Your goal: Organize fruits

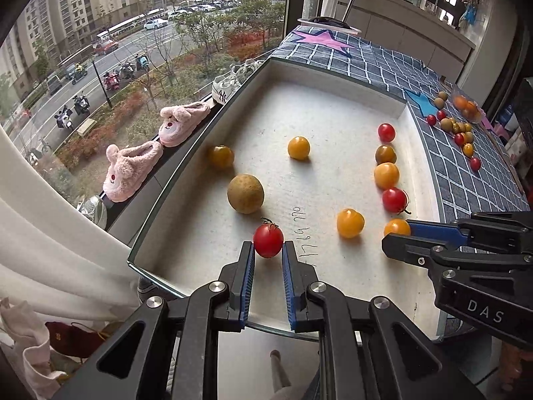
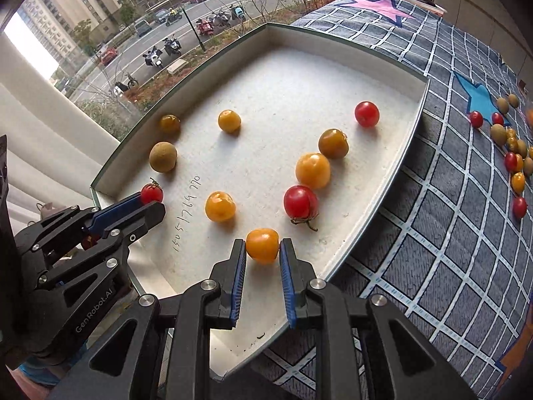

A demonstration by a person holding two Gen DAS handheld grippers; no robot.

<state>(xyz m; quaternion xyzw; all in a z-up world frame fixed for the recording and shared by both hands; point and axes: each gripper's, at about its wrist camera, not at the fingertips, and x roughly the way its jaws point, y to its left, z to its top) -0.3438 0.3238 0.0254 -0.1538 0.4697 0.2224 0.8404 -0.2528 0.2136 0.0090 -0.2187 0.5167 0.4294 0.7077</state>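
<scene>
From your left wrist view, your left gripper point(image 1: 268, 253) pinches a red tomato point(image 1: 268, 240) low in the white tray point(image 1: 333, 76), near its front edge. Only this view shows the pink slippers point(image 1: 133, 170) on the sill. From your right wrist view, your right gripper point(image 2: 262, 253) has a yellow tomato point(image 2: 262, 245) between its blue pads — the pads touch both its sides, down by the tray's near edge. This view shows more loose fruit point(image 2: 513, 153) on the checked cloth point(image 2: 433, 200).
</scene>
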